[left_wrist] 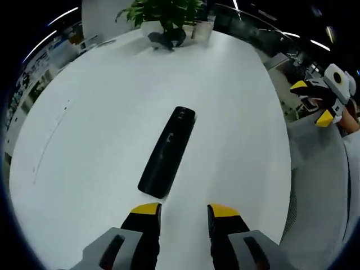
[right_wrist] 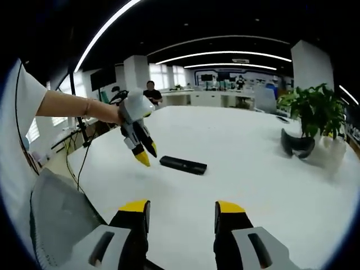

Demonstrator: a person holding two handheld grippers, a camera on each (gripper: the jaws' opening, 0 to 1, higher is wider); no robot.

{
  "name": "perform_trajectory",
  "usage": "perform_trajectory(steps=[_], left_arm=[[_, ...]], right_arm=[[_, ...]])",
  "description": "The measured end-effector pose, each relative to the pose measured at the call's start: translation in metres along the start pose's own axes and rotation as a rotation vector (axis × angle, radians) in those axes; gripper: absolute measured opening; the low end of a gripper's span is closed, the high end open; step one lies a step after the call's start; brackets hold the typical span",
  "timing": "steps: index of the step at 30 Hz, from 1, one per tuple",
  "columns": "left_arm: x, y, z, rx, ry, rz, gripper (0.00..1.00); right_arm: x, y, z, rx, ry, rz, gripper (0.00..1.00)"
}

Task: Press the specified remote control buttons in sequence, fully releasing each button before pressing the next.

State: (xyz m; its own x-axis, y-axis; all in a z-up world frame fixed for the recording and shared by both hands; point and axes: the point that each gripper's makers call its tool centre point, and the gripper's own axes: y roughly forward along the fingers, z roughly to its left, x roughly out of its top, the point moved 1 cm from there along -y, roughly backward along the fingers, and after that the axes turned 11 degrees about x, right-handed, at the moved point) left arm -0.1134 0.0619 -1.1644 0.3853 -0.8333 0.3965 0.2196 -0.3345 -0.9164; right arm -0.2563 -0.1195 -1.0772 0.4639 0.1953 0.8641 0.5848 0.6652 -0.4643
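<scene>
- Hovering over the white table [left_wrist: 84, 140], my left gripper [left_wrist: 183, 216] has its jaws apart and holds nothing.
- The black remote control [left_wrist: 167, 152] lies flat just ahead of my left fingertips [left_wrist: 146, 209], not touching them.
- My right gripper [right_wrist: 181, 214] is open and empty too, well back from the remote.
- A potted plant [right_wrist: 315, 112] stands at the far edge.

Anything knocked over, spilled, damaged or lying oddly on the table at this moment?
Nothing stands out. The black remote lies flat on the white table, the potted plant stands upright near the edge, and both grippers, left and right, hover open, clear of the remote.
</scene>
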Motion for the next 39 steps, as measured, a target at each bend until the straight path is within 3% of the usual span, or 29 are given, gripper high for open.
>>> perform_trajectory(steps=[4, 8, 15, 19, 22, 27, 30, 36, 39], left_arm=[[0.004, 0.008, 0.010, 0.029, 0.068, 0.004, 0.31], [0.006, 0.017, 0.022, 0.071, 0.187, 0.021, 0.35], [0.021, 0.026, 0.016, 0.028, 0.221, 0.014, 0.47], [0.024, 0.032, 0.014, -0.005, 0.237, 0.048, 0.48], [0.030, 0.040, 0.019, 0.030, 0.197, 0.057, 0.42], [0.038, 0.041, 0.020, 0.027, 0.208, 0.035, 0.27], [0.038, 0.043, 0.023, 0.030, 0.205, 0.036, 0.24], [0.035, 0.042, 0.019, 0.034, 0.278, 0.023, 0.23], [0.032, 0.041, 0.017, 0.027, 0.264, 0.015, 0.23]], right_arm=[[-0.002, 0.000, -0.001, 0.000, 0.009, 0.007, 0.41], [-0.002, 0.001, -0.002, 0.000, 0.017, 0.007, 0.41], [-0.004, 0.002, -0.003, 0.013, 0.034, 0.012, 0.35], [-0.005, 0.002, -0.004, 0.018, 0.042, 0.015, 0.31], [-0.005, 0.002, -0.006, 0.024, 0.055, 0.014, 0.27], [-0.006, 0.001, -0.008, 0.020, 0.066, 0.010, 0.24], [-0.005, 0.002, -0.007, 0.027, 0.068, 0.008, 0.21], [-0.007, 0.004, -0.005, 0.041, 0.067, 0.020, 0.16], [-0.007, 0.005, -0.006, 0.046, 0.062, 0.032, 0.15]])
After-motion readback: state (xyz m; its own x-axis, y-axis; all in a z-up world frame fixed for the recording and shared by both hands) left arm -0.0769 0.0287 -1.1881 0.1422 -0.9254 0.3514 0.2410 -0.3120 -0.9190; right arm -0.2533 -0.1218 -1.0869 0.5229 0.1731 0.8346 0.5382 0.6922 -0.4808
